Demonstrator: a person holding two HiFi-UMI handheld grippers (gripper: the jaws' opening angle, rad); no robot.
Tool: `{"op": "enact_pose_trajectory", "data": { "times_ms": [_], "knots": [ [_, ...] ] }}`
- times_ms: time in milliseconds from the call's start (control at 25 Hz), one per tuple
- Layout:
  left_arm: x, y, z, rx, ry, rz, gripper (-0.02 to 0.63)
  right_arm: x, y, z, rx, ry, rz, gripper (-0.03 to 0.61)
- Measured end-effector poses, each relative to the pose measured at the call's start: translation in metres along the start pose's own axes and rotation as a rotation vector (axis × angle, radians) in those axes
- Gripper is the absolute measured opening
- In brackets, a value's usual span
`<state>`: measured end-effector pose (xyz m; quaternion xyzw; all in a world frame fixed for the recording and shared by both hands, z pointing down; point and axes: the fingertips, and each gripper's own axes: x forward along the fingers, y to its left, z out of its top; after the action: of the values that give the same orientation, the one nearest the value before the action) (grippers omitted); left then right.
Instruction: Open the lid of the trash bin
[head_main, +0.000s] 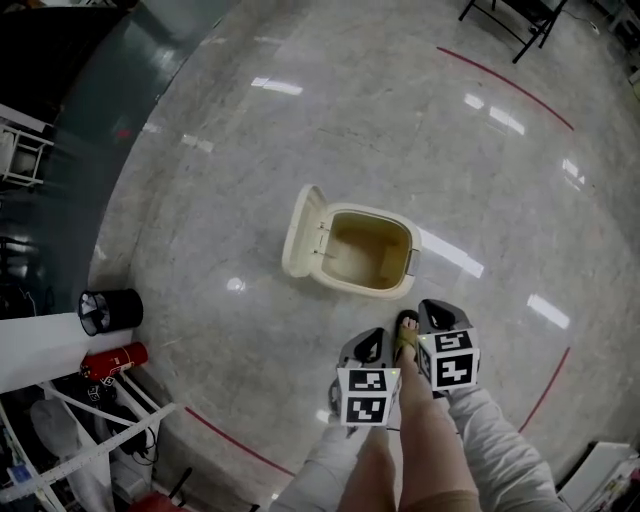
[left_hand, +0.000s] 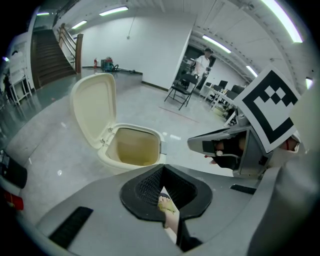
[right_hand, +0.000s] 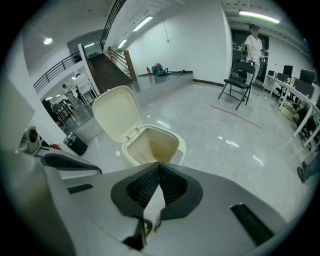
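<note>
On the polished floor (head_main: 300, 120), the trash bin (head_main: 352, 284) stands just ahead, its lid (head_main: 303, 228) already up. The left gripper (head_main: 371, 340) and right gripper (head_main: 433, 310) hang closed, empty; the task looks done, only withdrawal left.

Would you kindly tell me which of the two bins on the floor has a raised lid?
The cream bin mid-floor, its lid tipped back; the small black bin shows no lid.

One trash bin (head_main: 352, 252), two tools: left tool (head_main: 368, 340), right tool (head_main: 437, 308); one black basket (head_main: 110, 311), one red canister (head_main: 114, 360).
</note>
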<state>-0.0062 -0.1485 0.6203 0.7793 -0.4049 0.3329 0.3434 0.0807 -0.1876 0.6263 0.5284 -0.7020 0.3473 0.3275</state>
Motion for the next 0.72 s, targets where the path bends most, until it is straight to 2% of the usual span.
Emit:
{"op": "enact_pose_trajectory", "data": {
  "times_ms": [280, 720],
  "knots": [
    [-0.040, -0.012, 0.012, 0.035, 0.002, -0.009, 0.005, -0.056, 0.021, 0.021, -0.016, -0.049, 0.016, -0.006],
    [-0.107, -0.046, 0.022, 0.103, -0.016, -0.044, 0.005, -0.140, 0.051, 0.019, 0.011, -0.134, 0.032, -0.005]
  ]
}}
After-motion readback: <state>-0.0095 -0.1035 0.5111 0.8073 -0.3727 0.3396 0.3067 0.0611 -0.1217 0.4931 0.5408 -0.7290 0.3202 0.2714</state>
